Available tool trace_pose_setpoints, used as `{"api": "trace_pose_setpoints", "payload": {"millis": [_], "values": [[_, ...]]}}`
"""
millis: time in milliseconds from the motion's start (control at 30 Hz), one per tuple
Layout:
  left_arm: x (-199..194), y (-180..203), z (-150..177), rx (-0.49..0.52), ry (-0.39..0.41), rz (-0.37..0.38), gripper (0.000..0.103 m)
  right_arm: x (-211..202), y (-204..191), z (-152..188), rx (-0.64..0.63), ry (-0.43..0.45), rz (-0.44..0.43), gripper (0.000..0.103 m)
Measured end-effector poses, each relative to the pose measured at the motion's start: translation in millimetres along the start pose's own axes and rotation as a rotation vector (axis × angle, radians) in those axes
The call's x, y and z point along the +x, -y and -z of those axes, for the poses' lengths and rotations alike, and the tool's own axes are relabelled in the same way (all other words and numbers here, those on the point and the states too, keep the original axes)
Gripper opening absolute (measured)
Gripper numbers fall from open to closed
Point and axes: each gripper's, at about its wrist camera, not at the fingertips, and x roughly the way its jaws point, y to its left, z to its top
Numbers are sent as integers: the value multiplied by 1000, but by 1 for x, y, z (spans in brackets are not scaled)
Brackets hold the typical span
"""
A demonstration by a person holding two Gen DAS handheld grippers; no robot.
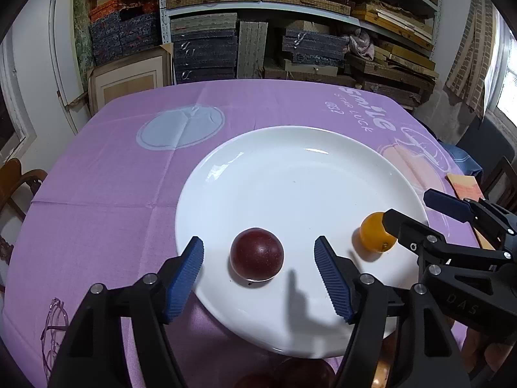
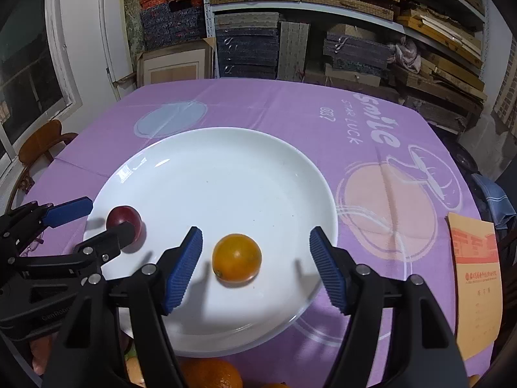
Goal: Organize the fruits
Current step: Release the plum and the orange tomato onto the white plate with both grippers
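Both ribbed-pad grippers, left [image 1: 258,260] and right [image 2: 255,258], gape wide, empty, over glossy plate [image 1: 290,168].

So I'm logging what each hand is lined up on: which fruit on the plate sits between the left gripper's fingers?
The dark red plum, between the open left gripper fingers. The orange lies further right on the white plate, by the right gripper.

White plate [image 1: 290,168], dark red fruit [image 1: 257,253] between left gripper [image 1: 258,255] spread jaws

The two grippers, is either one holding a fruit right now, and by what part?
Neither: left gripper brackets the plum, right gripper the orange, untouched.
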Motion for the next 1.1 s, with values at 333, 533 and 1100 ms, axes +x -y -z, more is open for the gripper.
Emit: {"api": "trace_pose_setpoints", "payload": {"millis": [333, 533, 1100], "values": [[-40, 4, 8, 27, 71, -39, 73, -61, 8, 9, 18, 103, -7, 74], [-72, -4, 26, 4, 96, -49, 74, -107, 9, 33, 22, 159, -2, 80], [-120, -24, 122, -92, 64, -99, 84, -167, 19, 152, 134, 240, 51, 95]]}}
